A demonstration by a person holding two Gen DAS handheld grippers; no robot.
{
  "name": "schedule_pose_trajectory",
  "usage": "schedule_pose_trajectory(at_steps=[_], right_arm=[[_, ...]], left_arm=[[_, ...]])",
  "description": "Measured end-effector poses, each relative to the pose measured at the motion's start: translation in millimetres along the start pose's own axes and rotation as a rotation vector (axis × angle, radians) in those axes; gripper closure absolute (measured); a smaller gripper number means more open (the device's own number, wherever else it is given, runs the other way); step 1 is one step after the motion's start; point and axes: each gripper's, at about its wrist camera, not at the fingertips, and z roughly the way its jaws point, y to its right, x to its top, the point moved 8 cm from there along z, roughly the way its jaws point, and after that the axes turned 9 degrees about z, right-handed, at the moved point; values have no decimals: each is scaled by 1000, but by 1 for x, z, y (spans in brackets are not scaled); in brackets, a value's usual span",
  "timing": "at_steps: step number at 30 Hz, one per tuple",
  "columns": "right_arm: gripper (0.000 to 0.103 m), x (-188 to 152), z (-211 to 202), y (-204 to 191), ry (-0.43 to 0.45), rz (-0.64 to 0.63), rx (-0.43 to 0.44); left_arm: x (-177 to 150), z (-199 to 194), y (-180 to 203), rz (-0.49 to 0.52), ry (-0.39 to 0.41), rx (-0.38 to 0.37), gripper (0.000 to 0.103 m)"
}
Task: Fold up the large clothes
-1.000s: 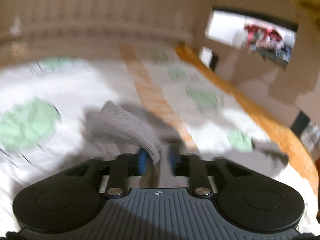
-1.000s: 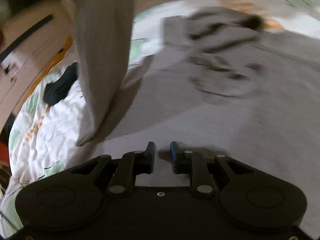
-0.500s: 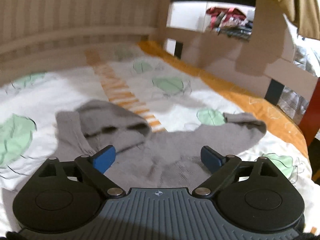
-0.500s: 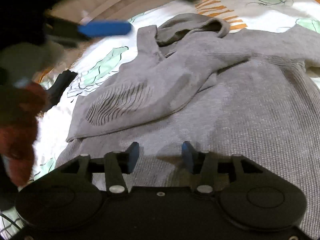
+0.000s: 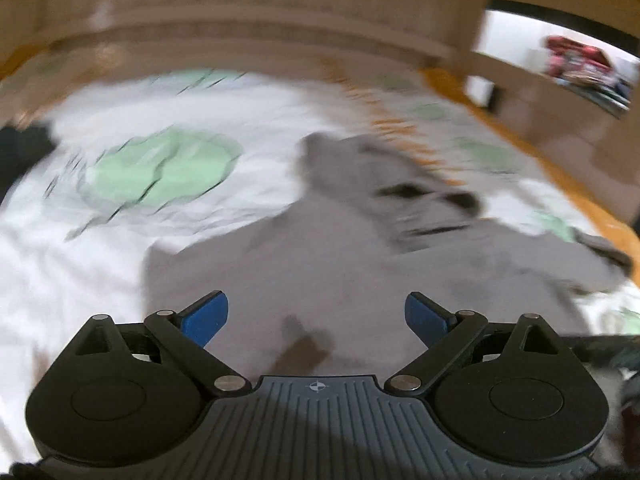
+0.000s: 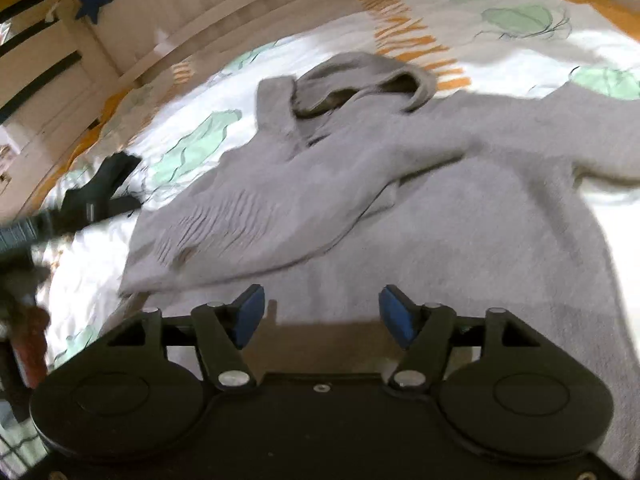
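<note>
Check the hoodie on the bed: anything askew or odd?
Yes. One sleeve of the grey hoodie lies folded diagonally across its body with bunched wrinkles near the cuff, and the hood is crumpled. A dark item sits on the quilt beside it.

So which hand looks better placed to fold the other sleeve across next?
Probably the right. Its hand-held gripper, jaws opening with nothing between them, hangs over the grey hoodie nearer the still-outstretched sleeve. The left hand-held gripper sits open toward the already folded side.

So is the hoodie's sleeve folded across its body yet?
Yes, one sleeve of the grey hoodie lies folded diagonally across its body on the bed.
</note>
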Motion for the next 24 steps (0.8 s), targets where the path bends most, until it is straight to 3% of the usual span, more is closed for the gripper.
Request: schedule_pose_trajectory(at_steps=[5,9,13,24], right_arm=[[33,33,1,21,62,30,-48],[33,51,6,37,90,-32,-121],[42,58,20,43,123,-153,-181],[41,72,65,20,122,-153,-45]], left_arm=[[-41,35,-44,-101,-123,80,7],[-46,30,-42,-78,-77,100,6],[-48,30,-38,-66,-60,119,2],[-54,38,-44,-94,-48,120,0]])
